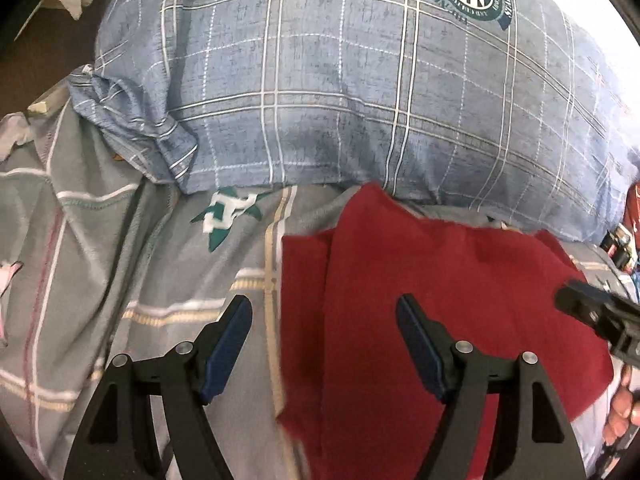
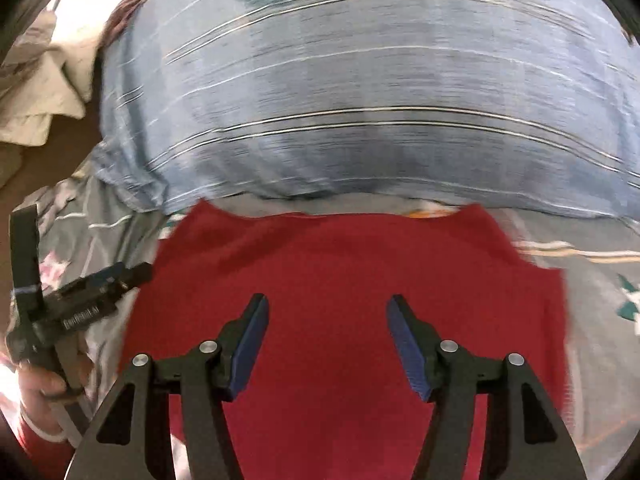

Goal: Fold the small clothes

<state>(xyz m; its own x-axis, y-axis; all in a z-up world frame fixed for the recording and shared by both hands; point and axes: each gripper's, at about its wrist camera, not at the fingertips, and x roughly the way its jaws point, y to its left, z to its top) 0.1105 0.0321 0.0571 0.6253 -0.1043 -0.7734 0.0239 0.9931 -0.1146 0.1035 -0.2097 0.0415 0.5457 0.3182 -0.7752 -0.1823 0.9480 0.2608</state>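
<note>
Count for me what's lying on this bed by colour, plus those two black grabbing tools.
Red garment: 1
Blue checked pillow: 1
Grey bedsheet: 1
Black grippers, jaws open and empty: 2, the left gripper and the right gripper
Total: 5

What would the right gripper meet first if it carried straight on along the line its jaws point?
Most likely the red garment, which fills the space ahead of the open, empty right gripper. The blue checked pillow lies beyond it. Depth is hard to judge here.
</note>
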